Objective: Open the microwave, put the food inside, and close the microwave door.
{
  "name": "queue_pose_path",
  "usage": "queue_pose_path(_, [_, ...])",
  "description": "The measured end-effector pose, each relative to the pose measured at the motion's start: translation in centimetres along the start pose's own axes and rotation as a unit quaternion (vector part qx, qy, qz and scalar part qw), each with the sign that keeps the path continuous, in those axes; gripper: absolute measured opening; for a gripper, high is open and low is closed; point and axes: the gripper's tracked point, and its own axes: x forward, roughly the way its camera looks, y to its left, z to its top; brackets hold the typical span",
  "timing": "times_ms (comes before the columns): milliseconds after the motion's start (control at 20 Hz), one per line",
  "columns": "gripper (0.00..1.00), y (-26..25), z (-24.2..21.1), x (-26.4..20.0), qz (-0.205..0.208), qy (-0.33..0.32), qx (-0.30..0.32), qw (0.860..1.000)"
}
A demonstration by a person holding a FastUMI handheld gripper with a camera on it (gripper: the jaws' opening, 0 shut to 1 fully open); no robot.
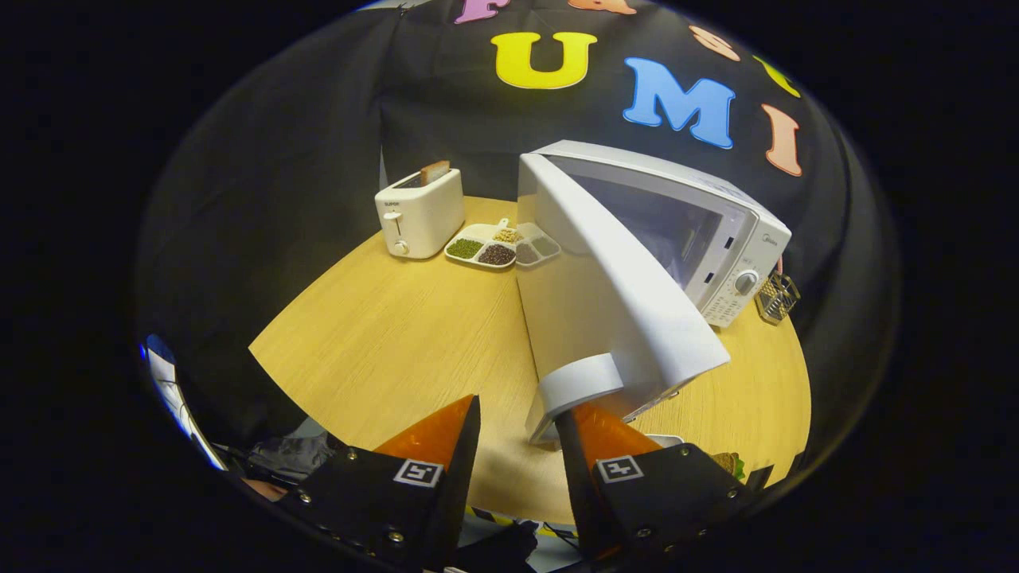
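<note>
Gripper view has the microwave [716,239] door [613,318] already swung well out toward you, so the cavity behind it is exposed. Your gripper [521,414] is spread apart, nothing pinched; the right finger [605,434] sits right up against the door handle [579,383] at the door's near edge, the left finger [434,434] hangs over bare table [382,342]. Looks like you're hooking the door open rather than gripping it.

My read: you're at the tail end of the opening step. Push the door a touch wider so it won't be in your way when you go in with the food, and keep the contact on the handle, not the flat panel, so the finger doesn't skate off. Don't shove hard, the whole oven could slide on that smooth wood.

The food [728,461] seems to be the thing peeking out just past the right finger, partly hidden behind the gripper body, on a plate [665,438] I think. Can't make out much of it. Back straight off the handle before turning toward it.

The toaster [419,213] and the divided tray [501,245] sit well beyond, no concern.
</note>
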Motion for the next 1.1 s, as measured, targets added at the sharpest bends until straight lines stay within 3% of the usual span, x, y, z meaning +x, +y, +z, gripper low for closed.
queue_pose_path(650, [0.59, 10.0, -0.1, -0.5, 0.080, -0.001, -0.049, 0.996])
queue_pose_path(1050, [0.63, 13.1, 2.6, -3.2, 0.186, -0.073, -0.096, 0.975])
queue_pose_path(1100, [0.72, 13.1, 2.8, -3.8, 0.201, -0.081, -0.094, 0.972])
